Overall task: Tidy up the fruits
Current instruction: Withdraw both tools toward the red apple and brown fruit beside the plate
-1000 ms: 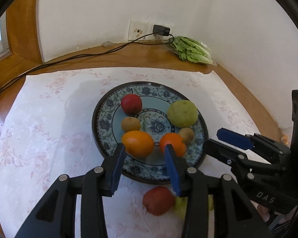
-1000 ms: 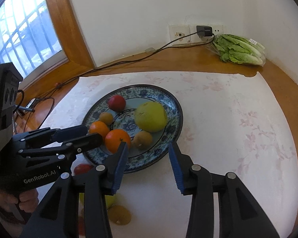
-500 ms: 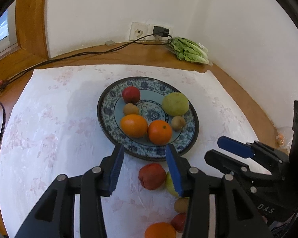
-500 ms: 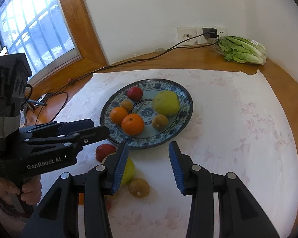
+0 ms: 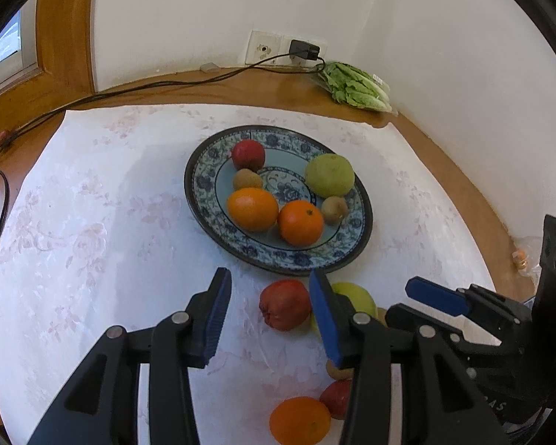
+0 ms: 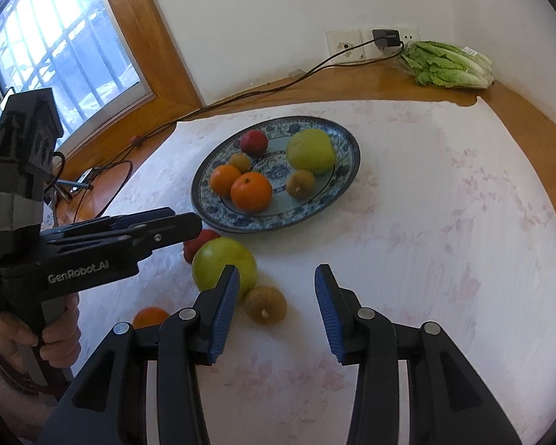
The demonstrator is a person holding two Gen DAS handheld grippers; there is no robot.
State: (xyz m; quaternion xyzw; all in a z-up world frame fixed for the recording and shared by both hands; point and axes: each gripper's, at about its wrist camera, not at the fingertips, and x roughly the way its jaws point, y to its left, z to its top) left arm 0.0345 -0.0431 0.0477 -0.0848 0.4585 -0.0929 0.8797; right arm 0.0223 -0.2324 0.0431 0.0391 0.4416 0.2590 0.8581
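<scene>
Both jaws wide, nothing held. From where I'm driving, my left gripper (image 5: 268, 309) hovers over the cloth (image 5: 92, 241) just short of the plate (image 5: 200, 204), with a loose red fruit (image 5: 284, 304) seen between its fingers but untouched. My right gripper (image 6: 276, 304) hangs beside it over bare cloth, blue pads (image 6: 224, 306) apart.

Nearest in the left view: a loose orange (image 5: 300, 424), with a second red fruit (image 5: 335, 395) touching or just beside it, mostly hidden by the finger. A loose kiwi (image 6: 265, 304) sits just past my right gripper's left finger, touching or nearly touching a green apple (image 6: 224, 265). The red fruit peeks out behind that apple, under the tip of the left gripper. All five lie on the cloth, off the plate, near its closest rim.

On the plate: two oranges (image 5: 252, 208) (image 5: 300, 222) side by side at the near edge, a kiwi (image 5: 334, 209) to their right, another small brown one (image 5: 246, 180) behind them, probably a kiwi too. A big green fruit (image 5: 329, 175) sits right of centre, a red fruit (image 5: 248, 155) at the far left.

Farthest back: lettuce (image 6: 448, 65) in the wall corner on the wooden ledge, a charger (image 6: 387, 39) in the socket, its cable (image 6: 241, 96) trailing left toward the window (image 6: 55, 55).
</scene>
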